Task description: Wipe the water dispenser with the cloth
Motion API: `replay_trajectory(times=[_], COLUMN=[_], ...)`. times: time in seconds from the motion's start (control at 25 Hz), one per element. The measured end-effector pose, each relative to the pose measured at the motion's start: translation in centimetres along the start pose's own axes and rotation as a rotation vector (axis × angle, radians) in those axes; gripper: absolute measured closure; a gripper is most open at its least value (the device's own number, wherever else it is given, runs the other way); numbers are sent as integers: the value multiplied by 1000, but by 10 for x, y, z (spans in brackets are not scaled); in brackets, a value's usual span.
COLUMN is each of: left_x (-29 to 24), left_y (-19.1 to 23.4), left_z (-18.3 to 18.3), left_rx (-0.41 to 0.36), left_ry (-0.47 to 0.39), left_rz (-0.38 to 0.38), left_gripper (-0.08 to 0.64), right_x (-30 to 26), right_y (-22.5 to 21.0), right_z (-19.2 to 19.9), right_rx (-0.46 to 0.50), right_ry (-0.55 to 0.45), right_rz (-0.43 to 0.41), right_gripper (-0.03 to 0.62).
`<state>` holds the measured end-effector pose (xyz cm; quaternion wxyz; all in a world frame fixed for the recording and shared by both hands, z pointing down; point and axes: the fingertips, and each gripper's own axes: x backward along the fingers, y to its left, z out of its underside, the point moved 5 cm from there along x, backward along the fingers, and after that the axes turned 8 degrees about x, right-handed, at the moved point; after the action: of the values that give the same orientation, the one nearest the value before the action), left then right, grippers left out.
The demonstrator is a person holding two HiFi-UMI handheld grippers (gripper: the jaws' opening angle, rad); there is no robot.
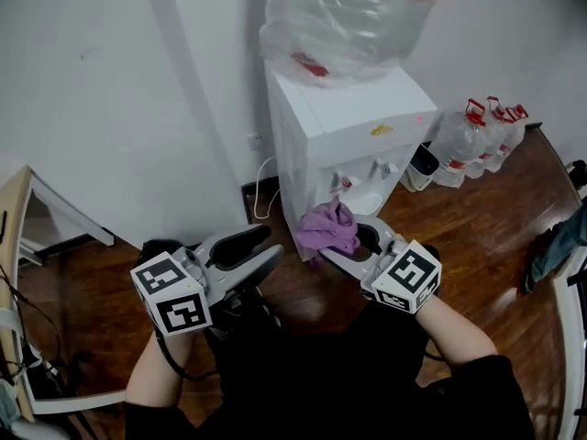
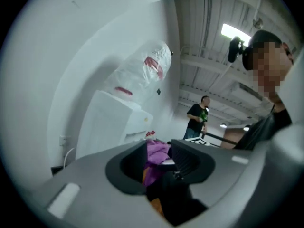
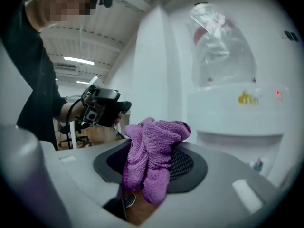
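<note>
The white water dispenser (image 1: 339,131) stands against the wall with a plastic-wrapped bottle (image 1: 344,12) on top. It also shows in the left gripper view (image 2: 111,122) and close ahead in the right gripper view (image 3: 237,118). My right gripper (image 1: 337,236) is shut on a bunched purple cloth (image 1: 326,227), held in front of the dispenser's taps. In the right gripper view the cloth (image 3: 152,141) bulges out from between the jaws (image 3: 154,156). My left gripper (image 1: 272,243) is to the left of it, open, with nothing between its jaws. Past them (image 2: 159,156) the cloth (image 2: 156,148) shows.
Several water jugs (image 1: 477,136) and a small bin (image 1: 422,165) stand on the wooden floor right of the dispenser. A cable (image 1: 260,191) hangs at its left by the wall. A desk edge (image 1: 14,218) is at far left. A person (image 2: 197,118) stands in the background.
</note>
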<state>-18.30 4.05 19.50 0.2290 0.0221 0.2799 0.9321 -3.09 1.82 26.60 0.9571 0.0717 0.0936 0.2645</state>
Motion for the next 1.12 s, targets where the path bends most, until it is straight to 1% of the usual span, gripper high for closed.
replay_trajectory(times=[0.04,0.12,0.2,0.28,0.32,0.36,0.44,0.52,0.56,0.6,0.64,0.72,0.8,0.88,0.92,1.0,1.08,1.12], left_x=[-1,-6,-13,-22,-26,-29,-36,-40,-43,-46,-50,-57,-62,-65,-66,-66,-68,-73], left_y=[-8,-17,-20,-29,-35,-43,-58,-74,-80,-83,-82,-76,-69,-61,-55,-41,-27,-22], left_z=[-1,0,3,6,7,9,14,20,21,23,26,34,41,35,26,-3,-36,-52], left_rx=[16,67,167,269,301,318,317,277,246,215,192,181,170,105,57,-43,-142,-193], left_ry=[9,43,80,119,140,163,210,238,241,239,240,252,259,236,204,108,12,-19], left_rz=[30,88,169,291,363,434,554,643,666,672,663,637,611,560,520,415,300,248], left_gripper=[363,291,222,166,160,160,160,165,201,270,299,343,375,387,387,387,382,380], right_x=[5,12,20,25,26,27,27,25,24,24,23,23,24,33,40,59,77,83], right_y=[4,16,31,49,57,66,81,92,94,95,94,93,91,77,64,30,-5,-19], right_z=[-21,-58,-77,-89,-95,-99,-104,-104,-102,-98,-94,-82,-70,-66,-65,-62,-55,-54], right_rx=[69,232,428,619,694,746,799,844,873,898,915,927,927,880,827,666,478,397], right_ry=[-41,-105,-110,-140,-165,-185,-213,-218,-209,-194,-177,-133,-98,-100,-112,-138,-161,-179], right_rz=[-18,-63,-126,-197,-229,-257,-306,-336,-339,-340,-341,-348,-339,-283,-237,-126,-18,27], right_gripper=[397,397,397,397,397,397,399,399,399,397,390,360,310,277,275,286,324,345])
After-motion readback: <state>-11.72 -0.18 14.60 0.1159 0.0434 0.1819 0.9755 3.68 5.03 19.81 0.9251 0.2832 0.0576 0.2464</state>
